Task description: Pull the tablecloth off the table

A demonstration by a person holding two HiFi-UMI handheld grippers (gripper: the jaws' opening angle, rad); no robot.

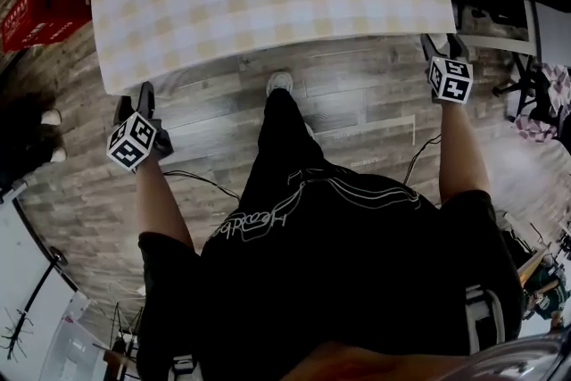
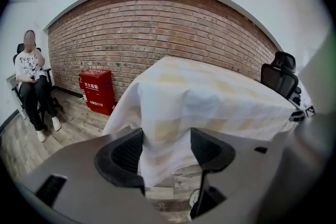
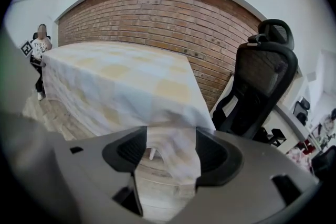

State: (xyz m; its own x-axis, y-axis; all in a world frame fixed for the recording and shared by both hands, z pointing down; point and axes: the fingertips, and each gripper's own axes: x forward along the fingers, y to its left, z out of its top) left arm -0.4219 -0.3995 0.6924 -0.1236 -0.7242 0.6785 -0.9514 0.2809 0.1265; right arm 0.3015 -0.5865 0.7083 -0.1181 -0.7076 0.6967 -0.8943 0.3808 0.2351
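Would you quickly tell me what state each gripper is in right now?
Left gripper: open, tablecloth corner between its jaws.
Right gripper: open, another corner between its jaws.

both arms are out ahead, spread wide of the body. the left tool (image 1: 134,98) sits nearer in, the right tool (image 1: 443,45) further forward. the left forearm (image 1: 162,201) and right forearm (image 1: 459,152) are bare and run straight. both tools tip downward, their jaws standing wide apart.
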